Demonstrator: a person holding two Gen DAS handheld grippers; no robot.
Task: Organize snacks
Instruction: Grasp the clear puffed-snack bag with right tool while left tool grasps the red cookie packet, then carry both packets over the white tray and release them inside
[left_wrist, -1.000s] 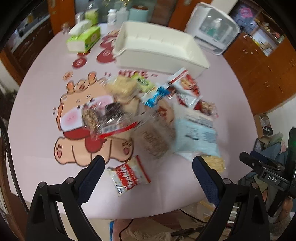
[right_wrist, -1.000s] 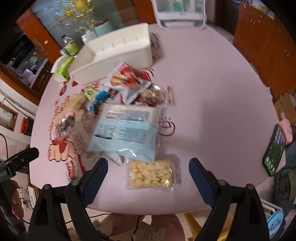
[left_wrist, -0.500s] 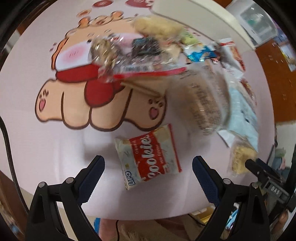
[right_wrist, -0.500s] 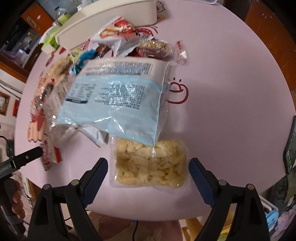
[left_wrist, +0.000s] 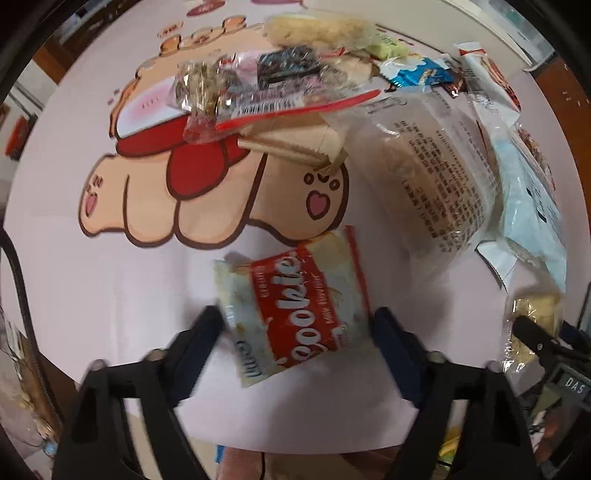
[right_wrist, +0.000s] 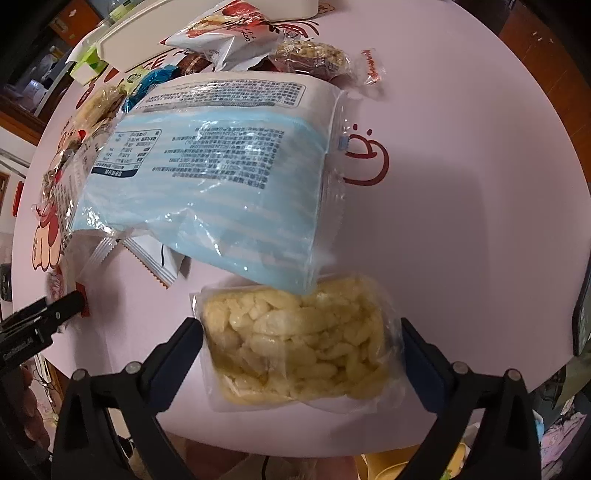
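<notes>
Closing around the red cookie packet, the left gripper could crush the biscuits or pinch only loose film, so that the packet is dropped; contact cannot be confirmed. The packet is framed between both jaws. The clear bag of pale puffed snacks is straddled by the widening right gripper, untouched. Farther off, it is overlapped by a blue-striped bag, which could be dragged along.

"Cookie" on red-and-white packet
</notes>
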